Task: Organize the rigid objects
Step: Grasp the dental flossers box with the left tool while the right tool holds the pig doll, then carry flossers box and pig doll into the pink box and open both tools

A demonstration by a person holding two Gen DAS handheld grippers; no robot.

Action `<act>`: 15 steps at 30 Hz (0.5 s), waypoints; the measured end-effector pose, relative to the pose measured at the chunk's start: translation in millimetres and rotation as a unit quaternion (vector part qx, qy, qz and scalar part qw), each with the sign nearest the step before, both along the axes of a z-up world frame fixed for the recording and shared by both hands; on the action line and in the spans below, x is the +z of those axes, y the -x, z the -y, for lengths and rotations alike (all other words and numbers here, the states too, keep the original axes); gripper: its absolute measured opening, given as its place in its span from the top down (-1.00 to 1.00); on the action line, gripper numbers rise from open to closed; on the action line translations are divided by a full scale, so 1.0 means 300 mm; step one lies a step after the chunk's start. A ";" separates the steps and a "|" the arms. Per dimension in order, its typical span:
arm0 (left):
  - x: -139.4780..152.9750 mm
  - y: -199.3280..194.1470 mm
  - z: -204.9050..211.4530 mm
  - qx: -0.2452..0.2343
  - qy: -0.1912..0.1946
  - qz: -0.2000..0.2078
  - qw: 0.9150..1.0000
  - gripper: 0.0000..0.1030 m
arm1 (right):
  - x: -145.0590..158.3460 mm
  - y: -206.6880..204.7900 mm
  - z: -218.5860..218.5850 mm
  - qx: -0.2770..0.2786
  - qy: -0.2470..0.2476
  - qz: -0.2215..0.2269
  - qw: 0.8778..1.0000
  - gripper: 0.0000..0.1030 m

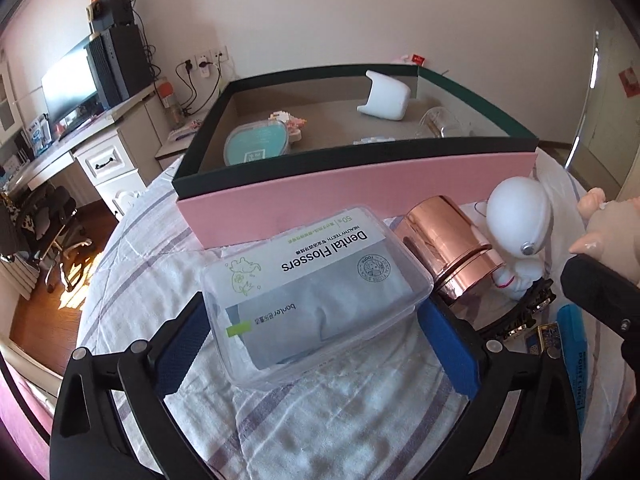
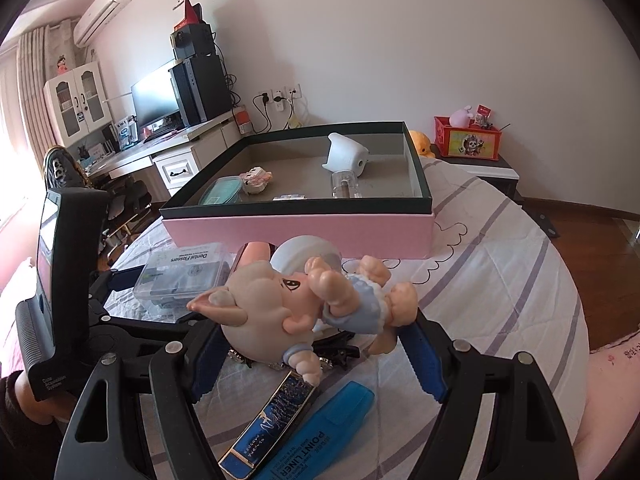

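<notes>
**A:** While your two grippers work side by side on the bed, how far along are you?

**B:** Partway, by my reading. The pink box (image 2: 300,232) at your twelve o'clock already holds a teal-lidded container (image 2: 222,192), a small pink block figure (image 2: 256,178), a white cup-shaped piece (image 2: 344,154) and a clear jar (image 2: 344,184) lying on its side. Left on the striped bedspread (image 2: 500,280): the dental flossers box (image 1: 316,296), a rose-gold tape roll (image 1: 452,248), a white astronaut figure (image 1: 518,224), a blue highlighter (image 2: 320,432), a dark blue flat case (image 2: 268,424) and some black clips (image 2: 336,350).

**A:** What is your left gripper doing?

**B:** Your left gripper (image 1: 316,344) has its jaws spread wide, one blue pad on each side of the flossers box. They look to be touching its sides or just beside them; I cannot tell whether they press. The box looks to rest on the bedspread, with the tape roll at its two o'clock.

**A:** And your right?

**B:** Your right gripper (image 2: 316,344) is also spread wide, around a pig doll (image 2: 288,300) in blue clothes. The doll lies sideways, head toward nine o'clock, feet toward three. One foot meets the right pad; the head sits against the left one. It appears pinched and raised above the clips and case, so I judge it next for the box.
</notes>
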State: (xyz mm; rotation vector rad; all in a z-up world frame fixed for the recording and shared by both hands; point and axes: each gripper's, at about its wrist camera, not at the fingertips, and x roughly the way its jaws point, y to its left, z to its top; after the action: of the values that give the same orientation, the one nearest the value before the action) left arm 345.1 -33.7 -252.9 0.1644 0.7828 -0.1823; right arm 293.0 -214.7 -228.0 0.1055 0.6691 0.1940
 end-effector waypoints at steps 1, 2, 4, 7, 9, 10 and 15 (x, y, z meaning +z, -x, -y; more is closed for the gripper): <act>0.009 0.016 -0.008 0.003 0.001 0.007 1.000 -0.97 | 0.000 0.000 0.000 0.001 0.001 -0.001 1.000 -0.53; 0.016 0.032 -0.015 0.008 0.003 0.011 1.000 -0.97 | 0.001 0.003 -0.001 0.002 0.001 -0.002 1.000 -0.53; 0.032 0.071 -0.032 0.016 0.013 0.020 1.000 -0.97 | 0.005 0.013 -0.004 0.003 0.002 -0.002 1.000 -0.53; 0.058 0.140 -0.052 0.027 0.025 0.032 0.999 -0.97 | 0.020 0.036 -0.009 0.003 0.003 0.005 1.000 -0.53; 0.089 0.177 -0.061 0.033 0.037 0.045 0.998 -0.97 | 0.035 0.052 -0.014 0.003 0.003 0.013 1.000 -0.53; 0.109 0.195 -0.061 0.035 0.039 0.052 0.997 -0.97 | 0.046 0.060 -0.019 0.004 0.004 0.017 1.000 -0.53; 0.214 0.225 -0.059 0.038 0.041 0.091 0.994 -0.97 | 0.110 0.084 -0.025 0.006 0.012 0.042 0.999 -0.53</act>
State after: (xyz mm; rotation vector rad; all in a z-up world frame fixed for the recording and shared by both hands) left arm 277.6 -15.9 -188.8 0.0723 0.5977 -0.1257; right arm 267.7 -207.1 -195.1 0.0690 0.5876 0.2004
